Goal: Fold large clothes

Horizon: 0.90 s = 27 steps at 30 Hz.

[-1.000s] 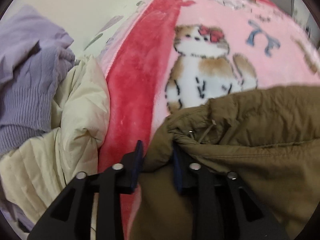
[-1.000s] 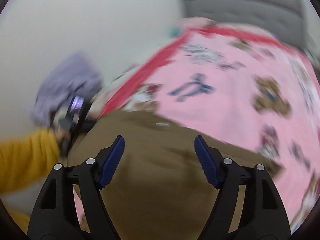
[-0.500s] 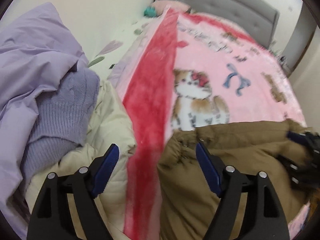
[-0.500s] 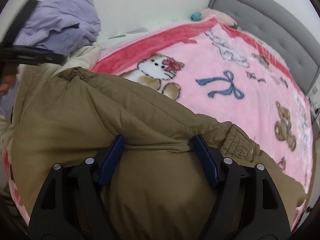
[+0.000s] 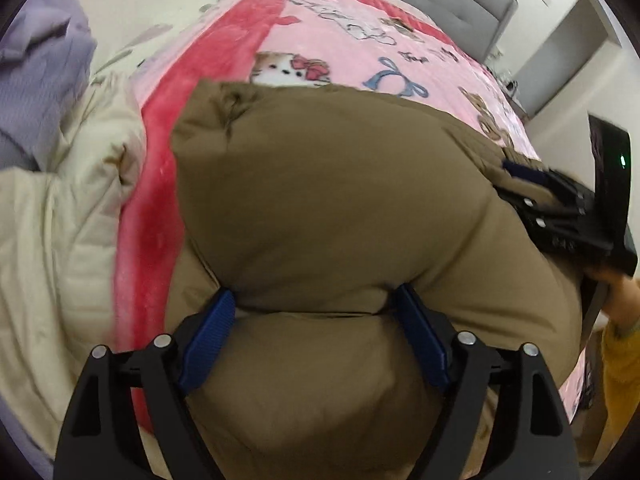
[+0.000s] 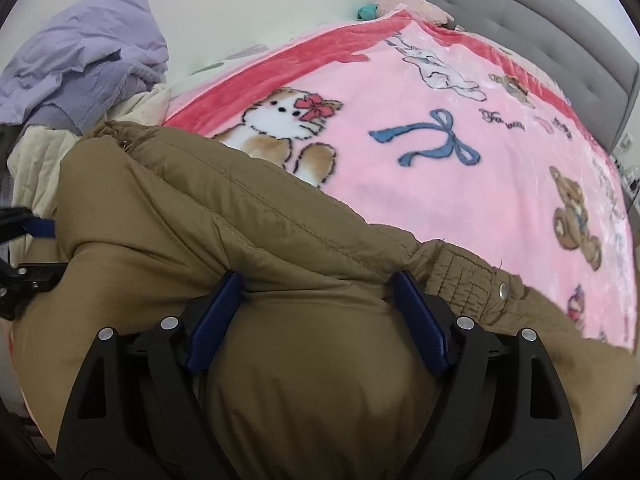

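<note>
Here the olive-brown padded jacket lies bunched at the near end of the bed, on top of the pink blanket, a thick puffy fold of it rising in front of both cameras. The left gripper has its blue pads set wide on either side of a deep crease in the padding; its jaws have just been opening, and the fabric bulges up between them, though I cannot say that the pads truly press on it. The right gripper stands much the same way further along the garment, its jaws also just opened wider, spread across a ridge of jacket beside a ribbed cuff with a metal snap; the cloth fills the gap but the pads look merely laid against it. In the left wrist view the right tool shows at the far right edge over the jacket, with a yellow sleeve behind it. The blanket beneath carries a red border, a cat with a red bow, a blue ribbon and a teddy bear. Just beside the jacket, off the blanket's red edge, sits a cream quilted garment, and beyond it a heap of lilac clothes against the white wall. A grey padded headboard closes the far end of the bed, with a small teal thing near it.
</note>
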Each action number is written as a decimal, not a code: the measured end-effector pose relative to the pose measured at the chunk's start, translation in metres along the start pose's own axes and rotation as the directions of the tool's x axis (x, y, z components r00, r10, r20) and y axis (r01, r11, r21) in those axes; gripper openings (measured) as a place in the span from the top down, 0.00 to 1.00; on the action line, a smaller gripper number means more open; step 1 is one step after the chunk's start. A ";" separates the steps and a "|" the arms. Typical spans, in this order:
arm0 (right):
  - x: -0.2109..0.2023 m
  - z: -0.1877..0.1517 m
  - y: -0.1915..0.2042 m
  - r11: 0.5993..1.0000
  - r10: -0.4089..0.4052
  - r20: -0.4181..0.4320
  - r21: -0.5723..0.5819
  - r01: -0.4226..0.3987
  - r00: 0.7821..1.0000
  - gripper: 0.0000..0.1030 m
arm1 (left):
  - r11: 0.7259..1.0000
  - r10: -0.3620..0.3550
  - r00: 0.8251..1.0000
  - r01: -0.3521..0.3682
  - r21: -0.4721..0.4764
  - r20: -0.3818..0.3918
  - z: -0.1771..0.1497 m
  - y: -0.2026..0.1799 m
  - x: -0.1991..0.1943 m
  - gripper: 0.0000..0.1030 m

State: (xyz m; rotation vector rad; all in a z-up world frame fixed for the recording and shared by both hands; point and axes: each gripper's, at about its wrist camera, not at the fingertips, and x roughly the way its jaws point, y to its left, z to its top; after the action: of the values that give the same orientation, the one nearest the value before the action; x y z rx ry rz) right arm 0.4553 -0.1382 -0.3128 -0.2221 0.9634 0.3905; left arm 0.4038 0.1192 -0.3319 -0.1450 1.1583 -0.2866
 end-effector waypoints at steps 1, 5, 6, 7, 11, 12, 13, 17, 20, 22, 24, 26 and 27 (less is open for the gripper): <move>0.001 -0.002 0.000 1.000 0.003 0.004 0.003 -0.003 1.000 0.27 | 1.000 0.020 1.000 -0.020 0.015 0.004 -0.001 -0.002 0.005 0.18; 0.015 -0.010 -0.001 1.000 0.005 0.020 -0.001 -0.005 1.000 0.25 | 0.996 0.072 0.997 -0.072 0.047 -0.004 -0.006 -0.008 0.021 0.18; 0.018 -0.011 -0.001 1.000 0.009 0.023 -0.002 -0.009 1.000 0.25 | 0.997 0.073 0.997 -0.072 0.037 -0.009 -0.007 -0.008 0.021 0.17; 0.022 -0.012 -0.003 1.000 0.014 0.027 0.001 -0.014 1.000 0.25 | 0.997 0.070 0.997 -0.070 0.025 -0.015 -0.006 -0.006 0.025 0.17; 0.030 -0.015 -0.006 1.000 0.021 0.027 0.012 -0.021 0.999 0.25 | 0.997 0.082 0.996 -0.082 0.014 -0.027 -0.006 -0.006 0.036 0.16; 0.030 -0.015 -0.005 1.000 0.020 0.022 0.012 -0.020 1.000 0.25 | 0.995 0.096 0.995 -0.096 0.024 -0.033 -0.005 -0.007 0.039 0.16; 0.030 -0.014 -0.005 1.000 0.018 0.010 0.010 -0.018 1.000 0.25 | 0.995 0.102 0.994 -0.101 0.026 -0.037 -0.006 -0.008 0.039 0.16; 0.008 -0.007 -0.006 0.999 0.043 -0.025 0.019 -0.043 0.999 0.24 | 0.988 0.150 0.989 -0.149 0.041 -0.016 -0.005 -0.016 0.020 0.16; -0.048 -0.010 -0.018 0.994 0.051 0.099 0.088 -0.060 0.994 0.27 | 0.980 0.169 0.984 -0.173 0.099 0.050 -0.005 -0.032 -0.004 0.18; -0.090 -0.021 -0.033 0.990 -0.044 0.148 0.140 0.023 0.988 0.27 | 0.977 0.144 0.984 -0.158 0.141 0.104 -0.002 -0.050 -0.030 0.18; -0.111 -0.035 -0.050 0.978 -0.113 0.119 0.191 0.089 0.986 0.26 | 0.976 0.092 0.986 -0.117 0.184 0.139 0.002 -0.068 -0.050 0.18; -0.126 -0.059 -0.075 0.957 -0.148 0.090 0.266 0.119 0.985 0.26 | 0.974 0.066 0.987 -0.096 0.206 0.145 0.008 -0.084 -0.056 0.17; -0.130 -0.071 -0.085 0.946 -0.174 0.085 0.290 0.143 0.981 0.26 | 0.975 0.042 0.991 -0.069 0.210 0.128 0.013 -0.093 -0.051 0.16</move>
State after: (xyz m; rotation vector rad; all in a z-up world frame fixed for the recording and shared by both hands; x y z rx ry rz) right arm 0.3716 -0.2700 -0.2434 -0.0163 0.8749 0.1119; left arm 0.3830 0.0453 -0.2577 0.0589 1.0002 -0.3462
